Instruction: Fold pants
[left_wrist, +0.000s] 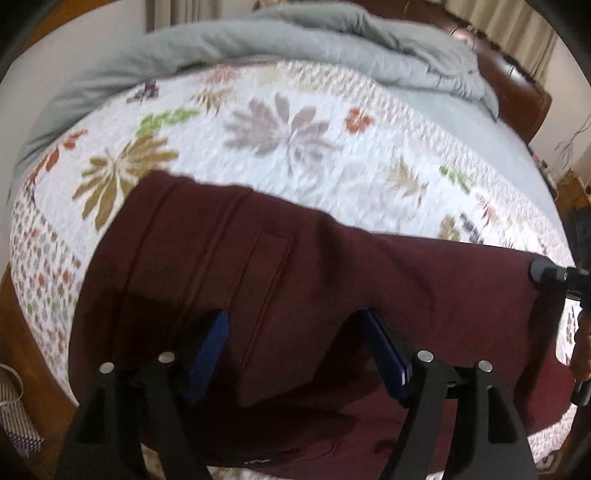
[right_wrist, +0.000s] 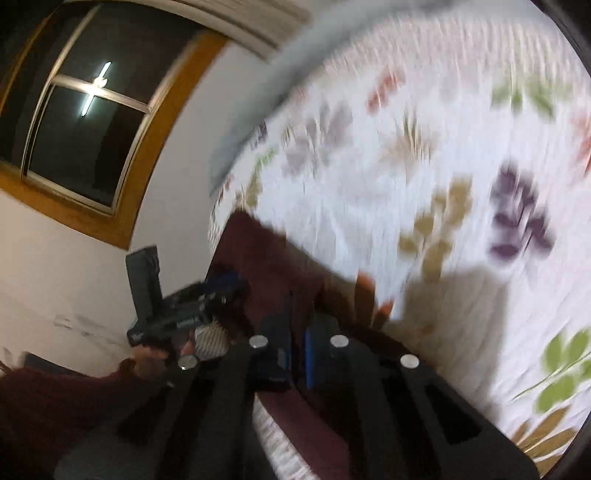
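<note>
Dark maroon pants lie across the near part of a floral quilt. My left gripper hangs just above them with its blue-padded jaws spread wide and nothing between them. In the blurred right wrist view my right gripper has its blue pads close together over an edge of the pants; the cloth seems pinched between them. The right gripper also shows at the right edge of the left wrist view, at the pants' right edge. The left gripper shows in the right wrist view.
A grey duvet is bunched along the far side of the bed. A brown headboard stands at the far right. A dark window with a wooden frame is on the wall to the left.
</note>
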